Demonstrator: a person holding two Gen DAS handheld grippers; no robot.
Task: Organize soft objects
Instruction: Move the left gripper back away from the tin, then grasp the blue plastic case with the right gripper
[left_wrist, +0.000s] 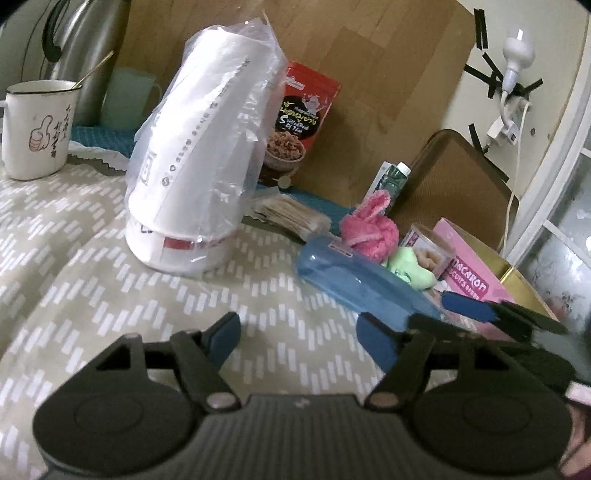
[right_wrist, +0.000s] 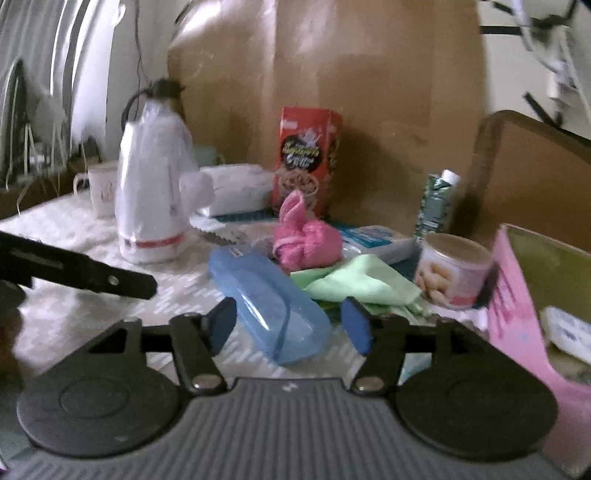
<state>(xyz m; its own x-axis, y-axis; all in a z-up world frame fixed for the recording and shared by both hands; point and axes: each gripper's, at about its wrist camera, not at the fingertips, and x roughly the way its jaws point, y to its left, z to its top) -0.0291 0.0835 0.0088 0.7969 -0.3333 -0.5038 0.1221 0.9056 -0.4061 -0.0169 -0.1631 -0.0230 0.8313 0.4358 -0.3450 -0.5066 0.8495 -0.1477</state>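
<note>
A pink fluffy bunny-shaped cloth (left_wrist: 369, 230) (right_wrist: 306, 238) lies on the patterned tablecloth. A pale green soft cloth (left_wrist: 410, 267) (right_wrist: 362, 286) lies just beside it. My left gripper (left_wrist: 301, 339) is open and empty, low over the cloth, short and left of both. My right gripper (right_wrist: 290, 326) is open and empty, with a blue plastic case (right_wrist: 269, 306) (left_wrist: 362, 286) lying between its fingers' line of sight and the green cloth just past its right finger. The right gripper's fingers (left_wrist: 469, 304) also show in the left wrist view.
A bagged stack of white paper cups (left_wrist: 192, 158) (right_wrist: 151, 199) stands left. An enamel mug (left_wrist: 37, 129), a red snack box (left_wrist: 299, 118), a green carton (right_wrist: 436, 206), a biscuit tin (right_wrist: 452, 271) and a pink macaron box (left_wrist: 469, 284) (right_wrist: 521, 314) stand around.
</note>
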